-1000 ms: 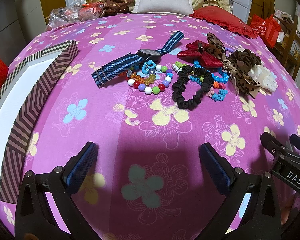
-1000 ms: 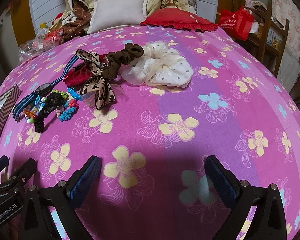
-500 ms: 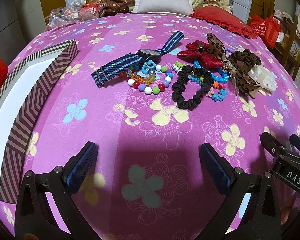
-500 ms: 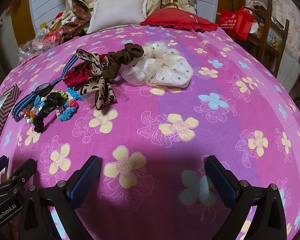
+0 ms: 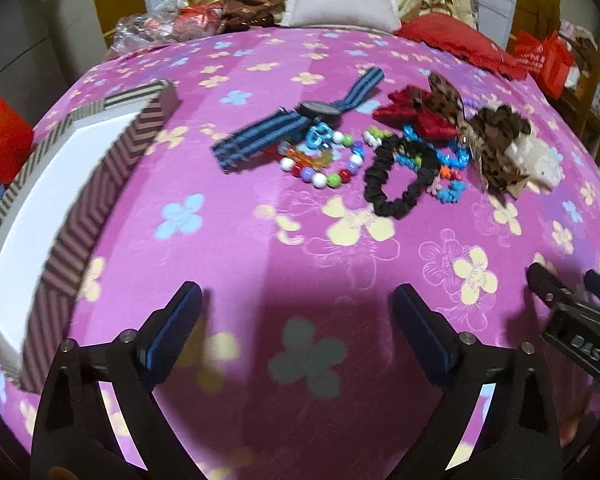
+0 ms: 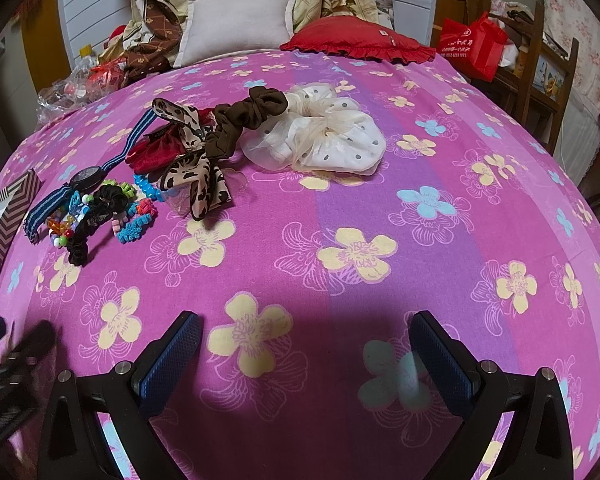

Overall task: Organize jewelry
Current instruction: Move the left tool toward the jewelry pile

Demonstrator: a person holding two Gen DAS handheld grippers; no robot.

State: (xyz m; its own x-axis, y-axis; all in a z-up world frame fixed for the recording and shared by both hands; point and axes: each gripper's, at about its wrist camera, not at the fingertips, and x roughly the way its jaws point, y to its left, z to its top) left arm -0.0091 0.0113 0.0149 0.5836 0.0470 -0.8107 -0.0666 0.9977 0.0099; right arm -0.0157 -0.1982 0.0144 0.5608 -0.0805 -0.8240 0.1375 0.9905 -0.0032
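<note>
A heap of accessories lies on the pink flowered bedspread [image 5: 340, 360]. It holds a watch [image 5: 318, 111] on a blue striped strap, a coloured bead bracelet [image 5: 324, 172], a black scrunchie [image 5: 400, 178], a red bow [image 5: 410, 116], a leopard-print bow [image 6: 198, 176], a brown scrunchie [image 6: 240, 122] and a cream dotted scrunchie [image 6: 324, 140]. My left gripper [image 5: 296, 294] hovers well short of the heap. Its jaws are closing slightly and nothing is between them. My right gripper [image 6: 305, 320] stands open over bare bedspread, with nothing between its fingers.
A striped box [image 5: 84, 208] with a white inside lies open at the left. Pillows [image 6: 236, 20], a red cushion [image 6: 356, 42] and crumpled bags [image 5: 160, 26] line the far end of the bed. A red bag [image 6: 472, 46] and a wooden chair [image 6: 540, 72] stand at the right.
The left wrist view has blurred and its scene has slid slightly to the right. The left jaws stand a little narrower. The right gripper has not moved.
</note>
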